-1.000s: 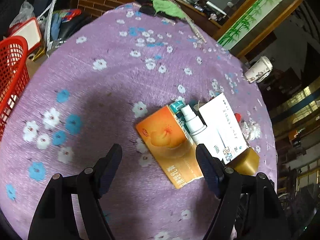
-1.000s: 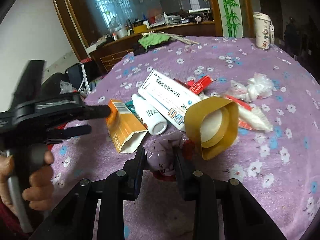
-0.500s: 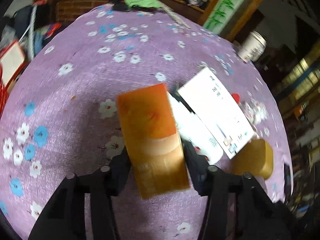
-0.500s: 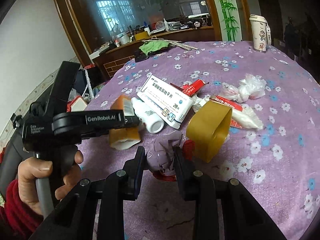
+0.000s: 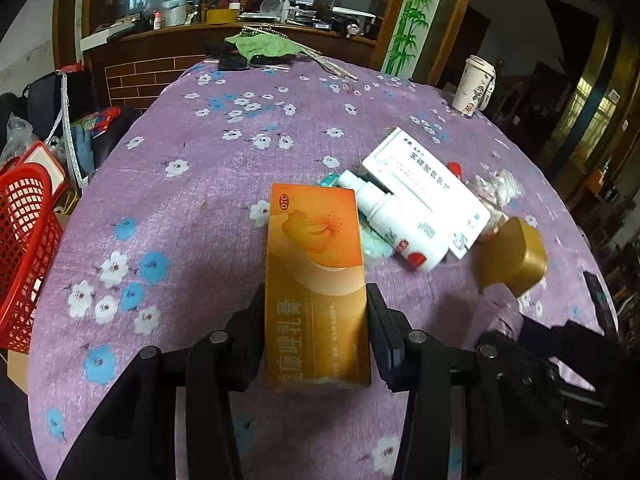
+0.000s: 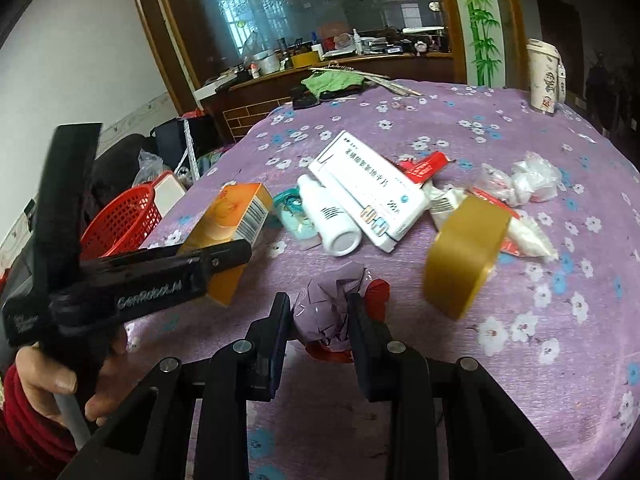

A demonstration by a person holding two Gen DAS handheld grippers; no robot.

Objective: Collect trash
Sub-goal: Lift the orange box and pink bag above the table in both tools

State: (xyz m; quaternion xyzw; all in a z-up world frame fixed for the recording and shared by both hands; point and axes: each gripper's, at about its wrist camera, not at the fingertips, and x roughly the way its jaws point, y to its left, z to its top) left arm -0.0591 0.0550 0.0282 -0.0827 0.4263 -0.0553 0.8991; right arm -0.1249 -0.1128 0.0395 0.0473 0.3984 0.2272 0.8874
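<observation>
Left wrist view
Basket: red plastic mesh basket (image 5: 24,256) at 9 o'clock, beside the tabletop edge; its contents cannot be made out.
Tabletop: round, under a fuzzy purple cloth (image 5: 192,184) printed with white and blue flowers.
Left gripper: the left gripper (image 5: 316,336) is clenched on an orange box (image 5: 316,276), a flat cardboard carton with glossy print, its long sides pressed by both fingers, its far end pointing to 12 o'clock.
Trash pile: at 2 o'clock of the held carton lie a white plastic bottle (image 5: 394,226) and a long white box (image 5: 426,190), touching each other; a gold tape roll (image 5: 514,258) sits at 3 o'clock.
Cup: a printed paper cup (image 5: 474,86) stands upright near the far rim at 1 o'clock.

Right wrist view
Right gripper: the right gripper (image 6: 320,320) grasps a crumpled purple wrapper (image 6: 330,308), shiny and creased, with red showing beneath it.
Left gripper: at 9 o'clock, the orange box sticks out past its fingers, off the cloth.
Basket: the red one shows behind that carton at 10 o'clock.
Trash pile: bottle, white box and a red packet (image 6: 424,166) lie at 12 o'clock; the tape roll tilts at 2 o'clock, and crumpled clear plastic (image 6: 528,178) is farther right.
</observation>
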